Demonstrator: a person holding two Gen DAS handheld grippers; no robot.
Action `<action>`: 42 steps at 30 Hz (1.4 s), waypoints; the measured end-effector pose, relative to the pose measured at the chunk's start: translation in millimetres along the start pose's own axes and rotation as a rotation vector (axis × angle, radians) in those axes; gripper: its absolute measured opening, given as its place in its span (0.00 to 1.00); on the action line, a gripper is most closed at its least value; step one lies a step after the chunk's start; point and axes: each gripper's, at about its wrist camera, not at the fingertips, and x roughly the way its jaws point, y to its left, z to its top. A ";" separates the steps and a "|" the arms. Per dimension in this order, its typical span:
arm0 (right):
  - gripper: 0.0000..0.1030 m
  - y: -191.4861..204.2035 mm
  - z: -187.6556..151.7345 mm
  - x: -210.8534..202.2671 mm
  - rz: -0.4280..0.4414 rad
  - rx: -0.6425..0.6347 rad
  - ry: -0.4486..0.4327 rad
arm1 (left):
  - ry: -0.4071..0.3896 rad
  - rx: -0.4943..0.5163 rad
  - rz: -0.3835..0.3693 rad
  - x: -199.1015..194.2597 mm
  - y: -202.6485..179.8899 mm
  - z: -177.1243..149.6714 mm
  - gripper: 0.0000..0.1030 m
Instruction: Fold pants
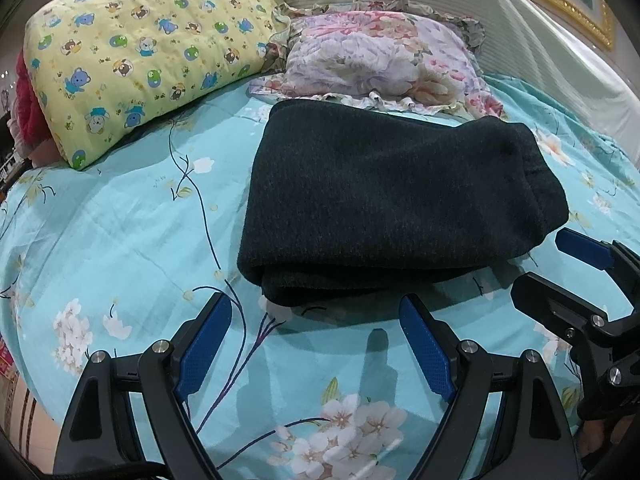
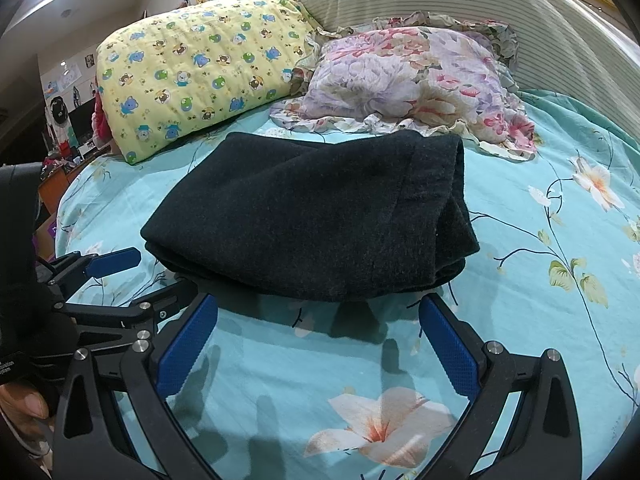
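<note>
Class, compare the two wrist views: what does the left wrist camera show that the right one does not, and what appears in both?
Only the left wrist view shows the left gripper head-on, open, with the right gripper at its right edge. Only the right wrist view shows the right gripper head-on, open, the room's shelves at the left, and a large peach flower print. Both show the folded dark pants, the yellow pillow, the floral pillow and the turquoise bedsheet.

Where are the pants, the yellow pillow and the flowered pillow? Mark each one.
pants (image 1: 392, 200), left wrist view, middle of the folded top layer.
yellow pillow (image 1: 152, 56), left wrist view, centre of its printed face.
flowered pillow (image 2: 416, 80), right wrist view, centre of its top.
</note>
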 end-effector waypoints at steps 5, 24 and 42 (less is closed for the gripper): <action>0.98 -0.2 2.3 -3.0 -0.003 -0.001 -0.012 | -0.010 -0.007 -0.010 -3.6 0.3 2.3 0.84; 0.98 -5.2 11.9 -14.5 -0.014 0.002 -0.048 | -0.033 -0.026 -0.034 -6.6 -2.8 11.5 0.84; 0.98 -10.0 23.7 -14.4 -0.016 0.001 -0.055 | -0.045 -0.033 -0.043 -4.3 -1.3 33.2 0.85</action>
